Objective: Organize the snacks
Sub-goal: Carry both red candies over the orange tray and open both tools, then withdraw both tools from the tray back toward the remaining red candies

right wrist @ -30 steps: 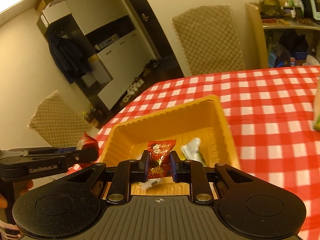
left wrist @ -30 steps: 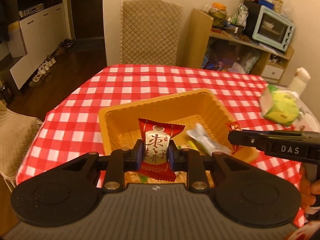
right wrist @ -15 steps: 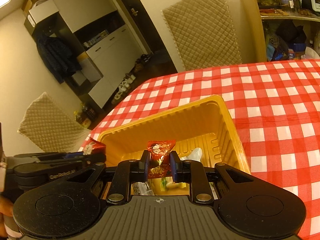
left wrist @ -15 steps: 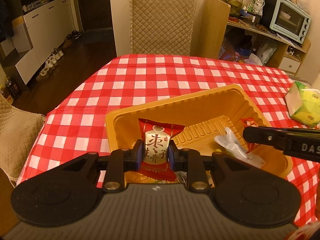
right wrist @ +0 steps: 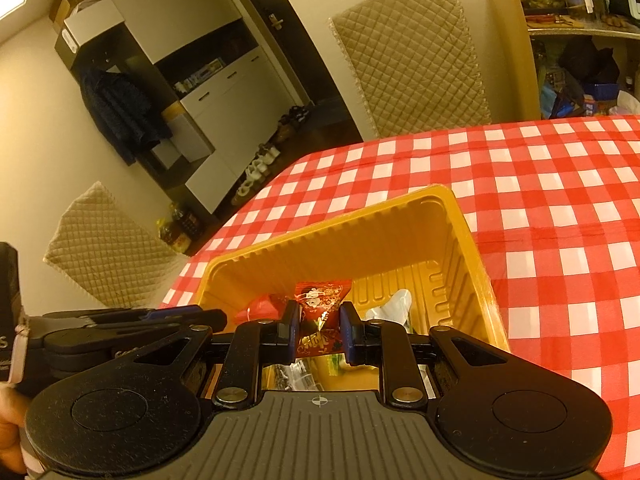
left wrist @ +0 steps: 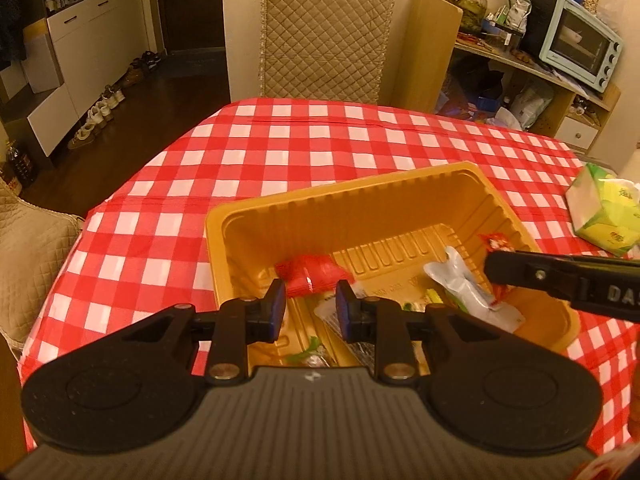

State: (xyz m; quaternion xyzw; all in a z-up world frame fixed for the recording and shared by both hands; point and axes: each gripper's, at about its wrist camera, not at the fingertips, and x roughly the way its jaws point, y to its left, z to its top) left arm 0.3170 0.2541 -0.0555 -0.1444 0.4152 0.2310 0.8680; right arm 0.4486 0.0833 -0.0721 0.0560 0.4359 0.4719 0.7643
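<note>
Tray (left wrist: 348, 188) of mustard-yellow moulded plastic sits on a table under a red-and-white checked cloth (left wrist: 280, 148). It is rectangular, with rounded corners, fluted walls and a ribbed floor.

The left gripper (left wrist: 310, 308) hangs over the tray's near-left part. Its blue pads (left wrist: 276, 308) stand a narrow gap apart with nothing pinched between them: the claw is released. Just beyond the pad tips a red packet (left wrist: 310, 276), glossy and blurred, lies low inside the tray near the left wall. In the right wrist view the same packet (right wrist: 260, 307) shows just past the left gripper's tip.

The right gripper (right wrist: 319, 328) is clenched on a small candy (right wrist: 320, 300) in a crinkled, dark red foil wrapper with a pale printed pattern. The pads squeeze its middle, and its flared top stands above them, over the tray interior. Seen from the left wrist, that candy (left wrist: 496, 242) pokes out above the black jaws near the tray's right wall.

On the tray floor lie a silvery-white pouch (left wrist: 460, 280) and several clear and green wrappers. A soft green-and-white tissue pack (left wrist: 604, 216) rests on the cloth to the right, apart from the tray. A chair (left wrist: 324, 32) with a quilted beige cover stands at the far edge.
</note>
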